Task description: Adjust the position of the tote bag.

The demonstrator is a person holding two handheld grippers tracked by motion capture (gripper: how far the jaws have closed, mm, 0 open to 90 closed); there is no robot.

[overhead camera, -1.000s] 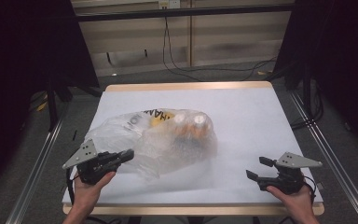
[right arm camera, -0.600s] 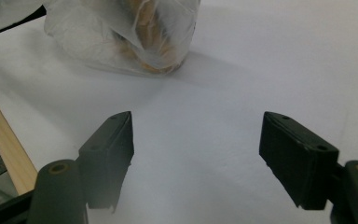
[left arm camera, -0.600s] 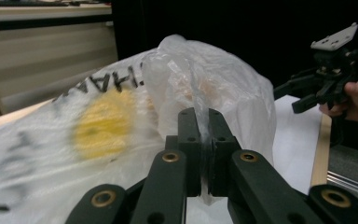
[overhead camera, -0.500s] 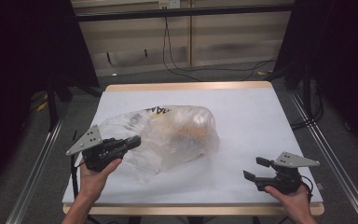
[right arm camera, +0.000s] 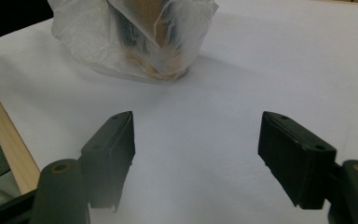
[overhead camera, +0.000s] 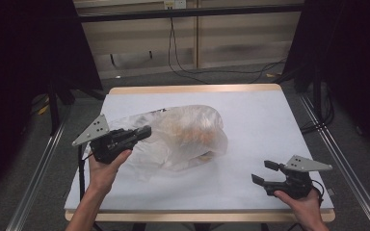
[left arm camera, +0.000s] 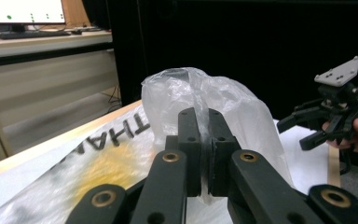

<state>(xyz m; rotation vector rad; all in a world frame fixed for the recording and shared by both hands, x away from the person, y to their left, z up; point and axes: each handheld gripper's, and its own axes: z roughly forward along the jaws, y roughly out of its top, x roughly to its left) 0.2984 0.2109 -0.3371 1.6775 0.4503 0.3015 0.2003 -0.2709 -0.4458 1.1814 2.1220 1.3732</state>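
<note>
Lighting: even overhead light on the white table [overhead camera: 270,125], surroundings at left and right black; soft shadows only. Focus: plastic bag [overhead camera: 183,134] hazy in the high view, near jaws soft in the right gripper view. Far monitor [left arm camera: 23,10] overexposed.

Lab: dark curtains [overhead camera: 24,57], cabled rig table [overhead camera: 270,110]

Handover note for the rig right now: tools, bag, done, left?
Left tool: shut on a fold of the plastic bag, lifting that end off the table.
Right tool: open, holding nothing, near the table's front right, apart from the bag.
Bag: mid-table, orange contents inside, far end resting on the sheet.
Done: bag gripped.
Left: probably bring the right tool in to open or empty it.
</note>
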